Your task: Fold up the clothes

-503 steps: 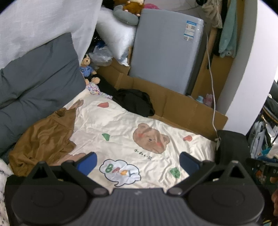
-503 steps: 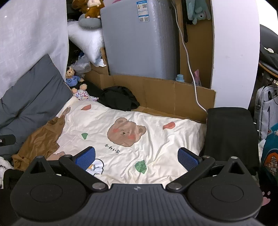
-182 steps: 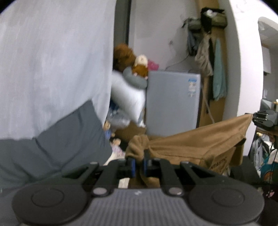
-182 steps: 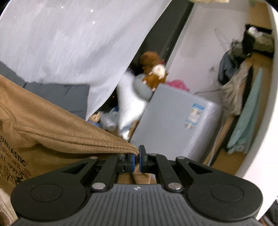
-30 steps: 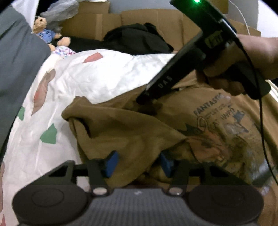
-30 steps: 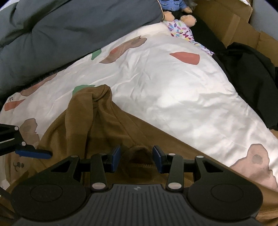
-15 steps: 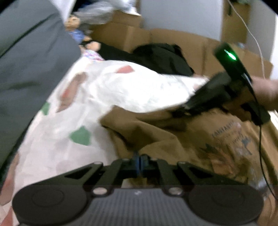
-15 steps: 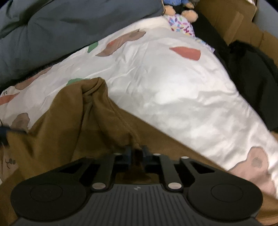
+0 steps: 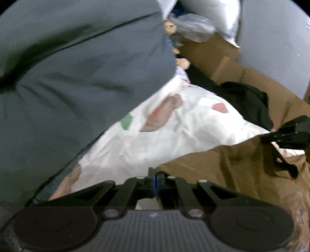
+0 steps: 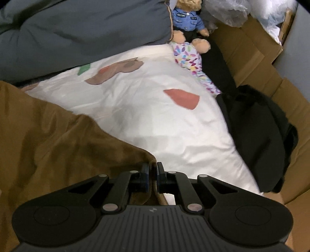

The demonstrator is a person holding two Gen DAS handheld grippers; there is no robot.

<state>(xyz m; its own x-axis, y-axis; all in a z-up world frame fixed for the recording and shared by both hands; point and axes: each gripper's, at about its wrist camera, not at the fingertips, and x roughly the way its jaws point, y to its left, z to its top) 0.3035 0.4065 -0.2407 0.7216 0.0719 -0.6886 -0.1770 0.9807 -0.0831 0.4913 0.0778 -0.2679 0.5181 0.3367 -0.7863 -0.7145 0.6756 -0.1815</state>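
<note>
Both my left fingers (image 9: 155, 181) and right fingers (image 10: 152, 175) pinch the brown shirt's (image 10: 58, 139) limp, light top edge, best gripped at its corners

No text, label or number can be read in either view. The faint print on the brown garment (image 9: 296, 203), at the right of the left gripper (image 9: 155, 181), is too blurred to make out. The small badges on the teddy bear's blue shirt (image 10: 187, 16), far ahead of the right gripper (image 10: 152, 174), are too small.
</note>
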